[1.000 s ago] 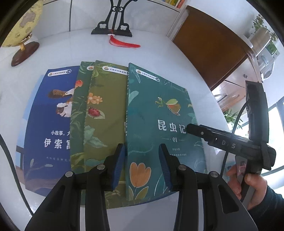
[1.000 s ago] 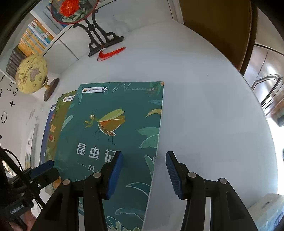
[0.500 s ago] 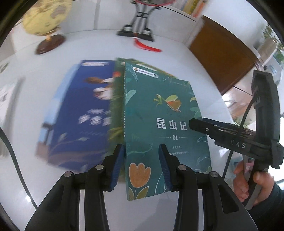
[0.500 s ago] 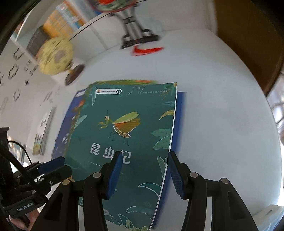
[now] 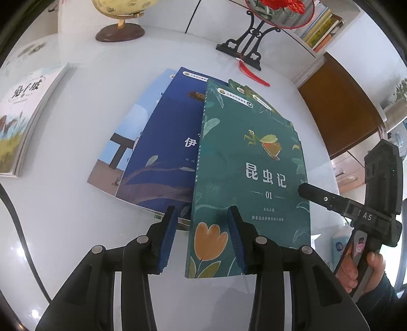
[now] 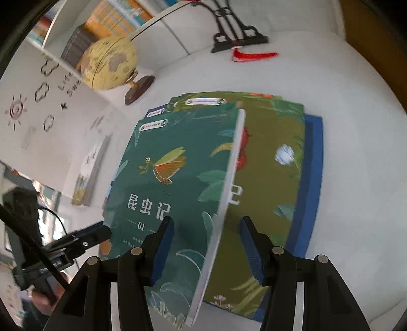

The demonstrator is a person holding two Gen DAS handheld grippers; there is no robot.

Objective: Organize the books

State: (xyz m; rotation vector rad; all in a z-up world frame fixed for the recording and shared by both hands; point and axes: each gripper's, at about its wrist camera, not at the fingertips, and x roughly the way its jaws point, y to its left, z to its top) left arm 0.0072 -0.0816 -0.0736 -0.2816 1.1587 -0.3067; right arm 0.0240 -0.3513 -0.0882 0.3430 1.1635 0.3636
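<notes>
A teal book with a mantis on its cover (image 5: 251,173) lies on top of a fanned pile on the white table (image 5: 89,101). Under it are a dark blue book (image 5: 165,157), a light blue one (image 5: 127,142) and an olive green one (image 6: 269,178). My left gripper (image 5: 201,236) is open, its jaws astride the teal book's near left corner. My right gripper (image 6: 207,244) is open astride the teal book's right edge (image 6: 178,178), which looks raised off the olive book. The right gripper also shows in the left wrist view (image 5: 330,201).
A white picture book (image 5: 23,117) lies at the far left. A yellow globe (image 6: 109,66) and a black ornament stand with a red tassel (image 5: 244,48) stand at the back. A bookshelf (image 6: 119,17) and a brown cabinet (image 5: 338,107) lie beyond.
The books have been pushed closer together, the teal one now covering most of the green ones. Both grippers have pulled back and risen, so more of the table shows. The teal book's right edge has lifted.
</notes>
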